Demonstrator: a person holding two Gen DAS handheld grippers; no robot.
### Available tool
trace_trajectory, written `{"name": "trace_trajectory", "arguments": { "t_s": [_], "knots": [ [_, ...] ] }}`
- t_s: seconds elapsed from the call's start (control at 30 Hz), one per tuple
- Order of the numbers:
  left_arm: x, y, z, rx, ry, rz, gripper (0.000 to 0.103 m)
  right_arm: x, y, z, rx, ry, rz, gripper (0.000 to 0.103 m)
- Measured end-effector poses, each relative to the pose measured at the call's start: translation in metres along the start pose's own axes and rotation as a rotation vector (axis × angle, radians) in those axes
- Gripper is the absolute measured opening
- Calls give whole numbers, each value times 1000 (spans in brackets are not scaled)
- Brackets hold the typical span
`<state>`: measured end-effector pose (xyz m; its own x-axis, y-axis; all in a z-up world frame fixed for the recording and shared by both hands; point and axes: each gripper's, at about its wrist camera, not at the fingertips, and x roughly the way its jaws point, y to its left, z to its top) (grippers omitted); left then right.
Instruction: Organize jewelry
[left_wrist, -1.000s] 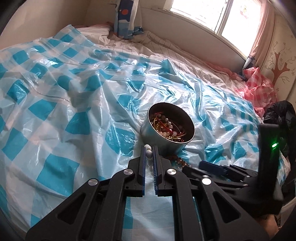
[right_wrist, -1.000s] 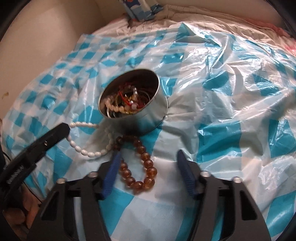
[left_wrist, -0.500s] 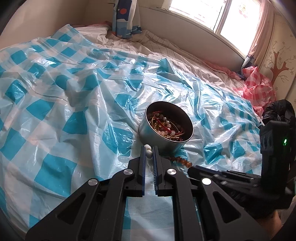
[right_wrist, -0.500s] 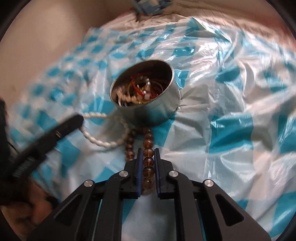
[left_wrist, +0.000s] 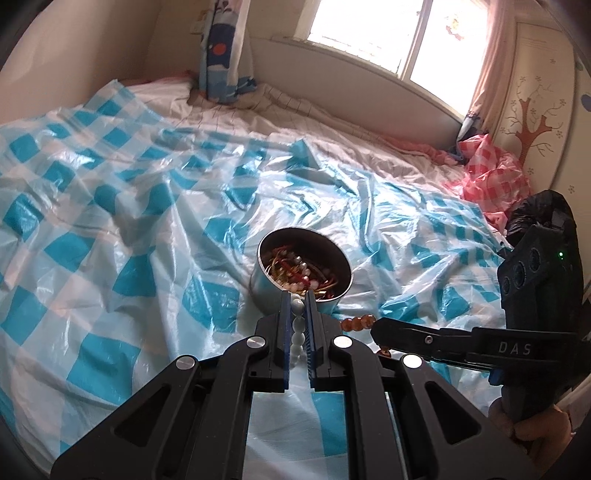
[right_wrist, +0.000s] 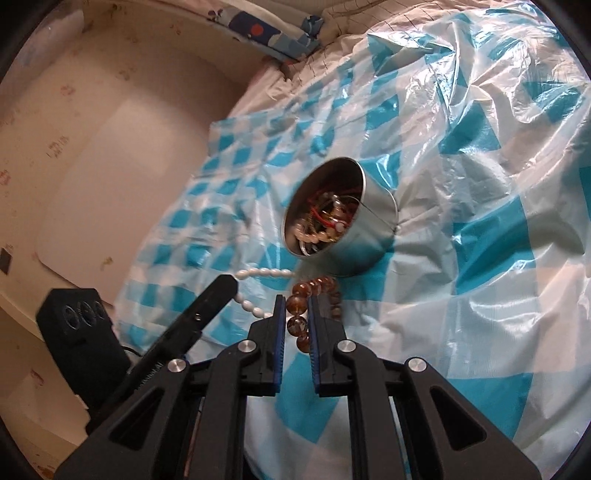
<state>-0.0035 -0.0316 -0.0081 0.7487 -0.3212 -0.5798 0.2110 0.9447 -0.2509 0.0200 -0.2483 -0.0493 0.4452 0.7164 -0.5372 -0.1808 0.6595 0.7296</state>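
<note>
Right now we hold the white bead bracelet (left_wrist: 297, 325) pinched in our left gripper (left_wrist: 297, 314) at the lower middle of the left wrist view, just below the round metal tin (left_wrist: 303, 275) of tangled jewelry. Our right gripper (right_wrist: 296, 314), its jaws having just closed, clamps the amber bead bracelet (right_wrist: 297, 312) at the lower middle of its view, under the tin. Everything sits on the blue-and-white checkered plastic sheet (left_wrist: 110, 240) covering the bed.

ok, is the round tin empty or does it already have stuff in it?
Partly filled. The round tin holds a tangle of beads and red cords, below the rim.
</note>
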Motion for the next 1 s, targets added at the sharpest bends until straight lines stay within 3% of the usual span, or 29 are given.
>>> {"name": "trace_trajectory", "arguments": {
  "t_s": [0.5,1.0],
  "knots": [
    [-19,-11,5,50,-98,-16,6,-36,23,-1,-75,-150,120,12],
    [-27,-17,9,73,-147,-29,6,-45,32,2,-113,-212,176,12]
  ]
}}
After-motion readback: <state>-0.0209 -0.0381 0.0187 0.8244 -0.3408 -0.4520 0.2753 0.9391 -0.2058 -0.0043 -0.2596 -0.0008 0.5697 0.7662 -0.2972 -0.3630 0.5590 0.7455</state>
